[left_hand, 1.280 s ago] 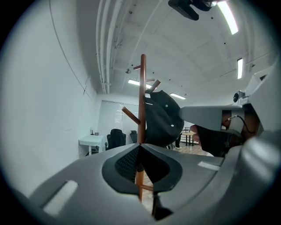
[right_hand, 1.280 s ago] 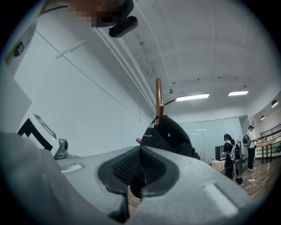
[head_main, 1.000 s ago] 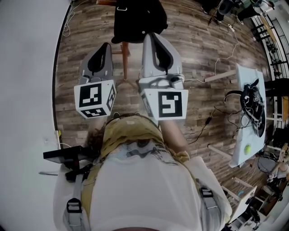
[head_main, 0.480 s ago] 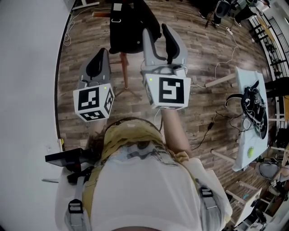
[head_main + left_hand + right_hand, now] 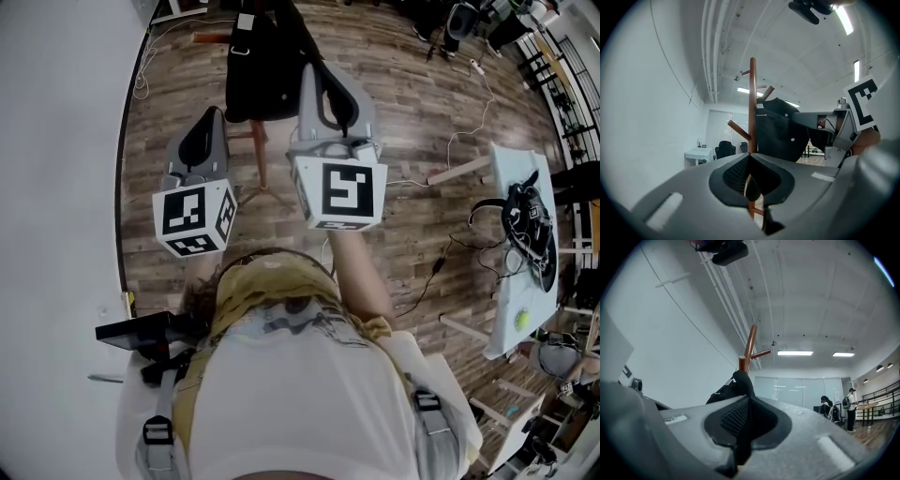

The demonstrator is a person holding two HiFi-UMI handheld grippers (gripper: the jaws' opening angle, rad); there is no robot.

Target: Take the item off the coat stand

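A black bag (image 5: 258,66) hangs on a brown wooden coat stand (image 5: 255,141) at the top of the head view. My right gripper (image 5: 326,75) reaches to the bag's right edge. Its jaws are closing, and in the right gripper view a black strap (image 5: 740,380) of the bag runs down between them (image 5: 749,401), below the stand's top pegs (image 5: 750,345). My left gripper (image 5: 214,117) hangs shut and holds nothing, short of the stand. Past its tips (image 5: 750,157) the left gripper view shows the pole (image 5: 752,103) and the bag (image 5: 780,131) close ahead.
A white table (image 5: 520,234) with black cables and gear stands at the right, and a cable trails over the wood floor (image 5: 441,253). A white wall runs along the left. Far back are a desk with chairs (image 5: 701,152) and standing people (image 5: 851,408).
Half a second ago the right gripper's jaws stood wide apart beside the bag; now they have come together at its strap. The left gripper has barely moved.
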